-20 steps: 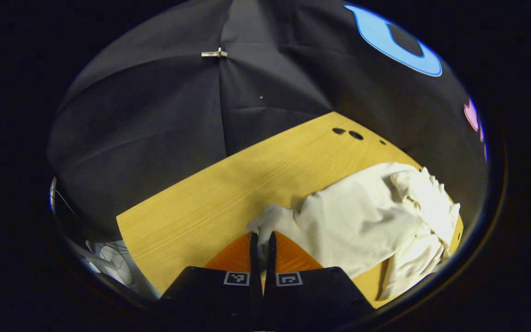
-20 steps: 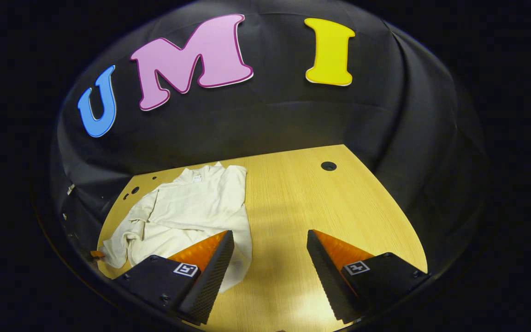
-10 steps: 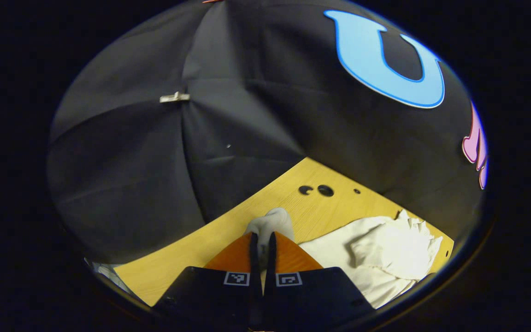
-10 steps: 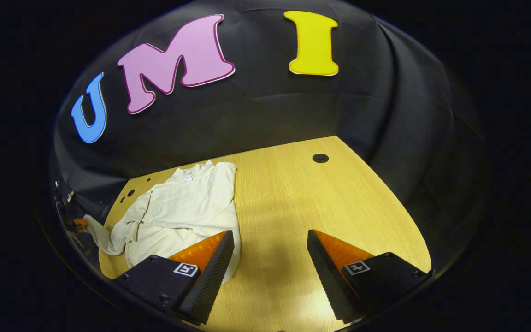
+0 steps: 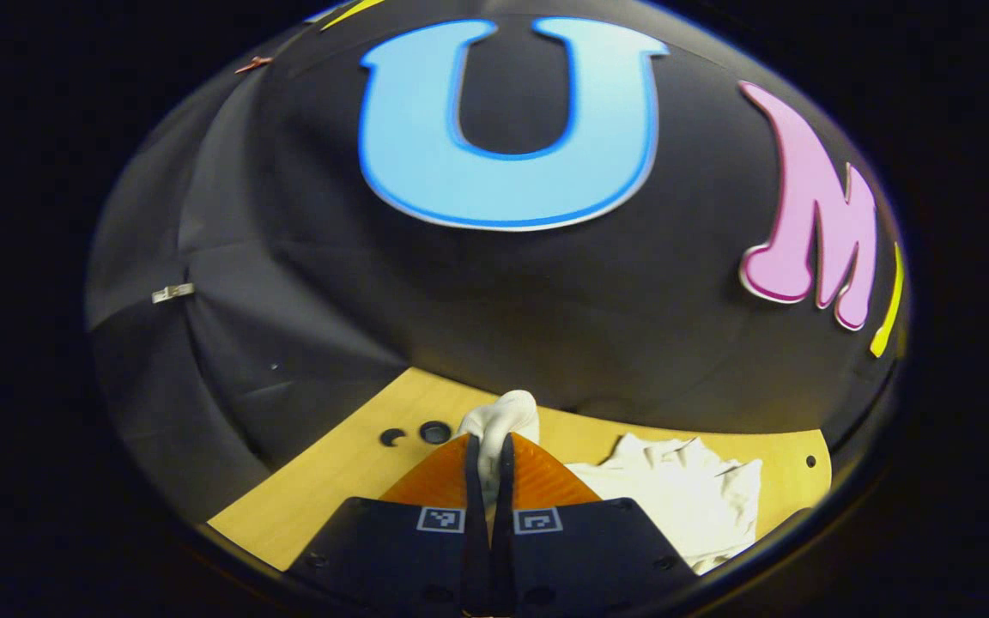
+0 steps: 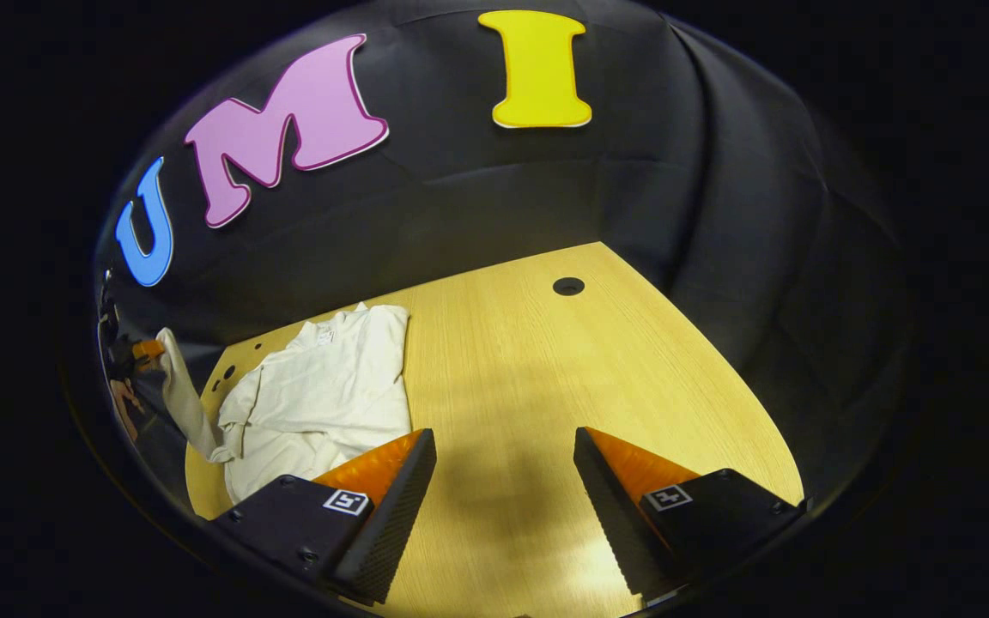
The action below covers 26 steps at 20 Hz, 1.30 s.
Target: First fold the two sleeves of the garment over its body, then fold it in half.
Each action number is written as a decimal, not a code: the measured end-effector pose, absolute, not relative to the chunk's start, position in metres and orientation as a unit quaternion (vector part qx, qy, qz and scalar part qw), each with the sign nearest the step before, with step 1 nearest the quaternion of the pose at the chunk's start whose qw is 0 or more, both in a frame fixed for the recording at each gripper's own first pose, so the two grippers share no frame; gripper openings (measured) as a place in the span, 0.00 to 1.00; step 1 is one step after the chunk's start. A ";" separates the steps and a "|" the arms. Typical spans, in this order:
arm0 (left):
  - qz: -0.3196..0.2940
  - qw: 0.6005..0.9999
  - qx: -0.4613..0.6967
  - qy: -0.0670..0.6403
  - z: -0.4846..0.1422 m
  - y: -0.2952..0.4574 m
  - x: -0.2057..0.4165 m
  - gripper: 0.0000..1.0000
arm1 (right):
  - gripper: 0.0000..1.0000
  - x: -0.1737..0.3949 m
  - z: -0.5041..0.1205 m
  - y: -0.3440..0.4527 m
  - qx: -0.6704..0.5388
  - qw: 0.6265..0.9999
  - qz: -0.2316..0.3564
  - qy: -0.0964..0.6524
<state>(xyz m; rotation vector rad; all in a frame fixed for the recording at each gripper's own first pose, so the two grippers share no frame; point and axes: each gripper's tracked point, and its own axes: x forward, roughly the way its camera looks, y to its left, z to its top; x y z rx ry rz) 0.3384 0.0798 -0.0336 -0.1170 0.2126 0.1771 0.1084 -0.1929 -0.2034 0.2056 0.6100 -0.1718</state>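
Note:
A cream long-sleeved garment [image 6: 323, 386] lies crumpled on the left part of the wooden table [image 6: 546, 378]. In the left gripper view my left gripper [image 5: 488, 446] is shut on the end of a sleeve [image 5: 503, 416], which bulges out past the fingertips. In the right gripper view that sleeve [image 6: 181, 390] rises from the garment's left edge up to the left gripper [image 6: 144, 350], held by a hand off the table's left side. My right gripper [image 6: 503, 446] is open above the bare table, right of the garment, nothing between its fingers.
The table has a round cable hole [image 6: 568, 286] at the far right and small holes [image 6: 227, 373] near its far left corner. Black cloth walls close in behind and to the right. Bare wood lies right of the garment.
My left gripper has lifted the sleeve end up and swung outward to the left, stretching the sleeve off the pile. The right gripper has drifted slightly to the right and stayed open.

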 end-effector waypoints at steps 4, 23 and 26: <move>0.016 0.994 -0.045 0.094 -0.026 -0.023 0.360 0.06 | 0.99 0.108 -0.211 -0.211 0.098 0.941 -0.097 0.309; -0.154 0.972 -0.023 0.175 -0.115 -0.247 0.340 0.80 | 0.99 0.110 -0.222 -0.217 0.115 0.934 -0.091 0.326; -0.132 0.975 0.007 0.181 -0.131 -0.203 0.310 1.00 | 0.99 0.108 -0.226 -0.189 0.121 0.933 -0.076 0.331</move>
